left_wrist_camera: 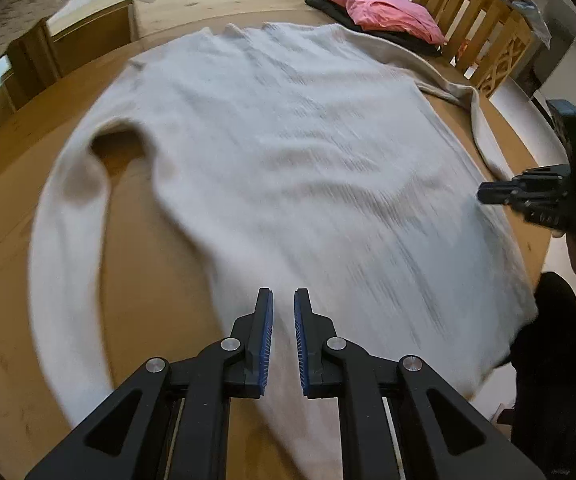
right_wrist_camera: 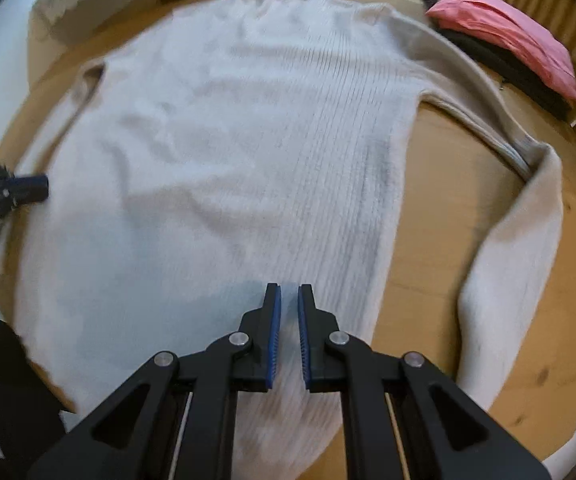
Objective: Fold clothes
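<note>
Cream knit sweater (left_wrist_camera: pixel 271 152) flat on table, hem pinched in left gripper (left_wrist_camera: pixel 283 344), right gripper (right_wrist_camera: pixel 289 340)

1. Soft, even indoor light; no harsh glare.
2. Motion blur smears the pale sweater (left_wrist_camera: pixel 288 160) in both views.
3. Fisheye bends the surface (left_wrist_camera: pixel 15 360) edges; corners vignette black.
4. Only faint shadows.

You held the left gripper (left_wrist_camera: pixel 283 340) nearly closed over the hem of a cream sweater (left_wrist_camera: pixel 271 152) spread flat on the wooden table (left_wrist_camera: pixel 19 148). Beyond the sweater lay folded pink clothing (left_wrist_camera: pixel 384 10).
</note>
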Demonstrator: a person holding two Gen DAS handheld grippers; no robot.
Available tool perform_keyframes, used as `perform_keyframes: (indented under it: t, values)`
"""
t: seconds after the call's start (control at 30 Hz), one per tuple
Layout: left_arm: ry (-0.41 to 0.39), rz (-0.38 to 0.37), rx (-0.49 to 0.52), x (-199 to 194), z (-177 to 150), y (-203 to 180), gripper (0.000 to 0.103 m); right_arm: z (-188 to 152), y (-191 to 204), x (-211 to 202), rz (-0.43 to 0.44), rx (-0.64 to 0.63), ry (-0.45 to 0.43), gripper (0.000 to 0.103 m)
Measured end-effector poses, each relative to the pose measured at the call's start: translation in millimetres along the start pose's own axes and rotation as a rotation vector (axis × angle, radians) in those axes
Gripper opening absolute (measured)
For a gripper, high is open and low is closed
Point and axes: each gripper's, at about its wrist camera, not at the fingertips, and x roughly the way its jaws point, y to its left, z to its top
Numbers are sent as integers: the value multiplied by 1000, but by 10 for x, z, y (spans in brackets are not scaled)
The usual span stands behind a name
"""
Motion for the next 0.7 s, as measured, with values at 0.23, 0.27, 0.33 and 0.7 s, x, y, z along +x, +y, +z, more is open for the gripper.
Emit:
perform_keyframes:
  t: [0.23, 0.27, 0.33, 0.7]
  values:
    - [77, 67, 64, -5, 4, 347, 9, 202, -463, -203, -33, 47, 77, 9]
    - [58, 76, 76, -82, 80, 398, 13, 332, -506, -305, -30, 39, 14, 9]
    - [21, 94, 98, -236, 231, 501, 13, 741, -592, -382, -11, 57, -104, 9]
    - [-125, 164, -50, 457, 1745, 1373, 14, 2348, -880, 501, -85, 90, -246, 9]
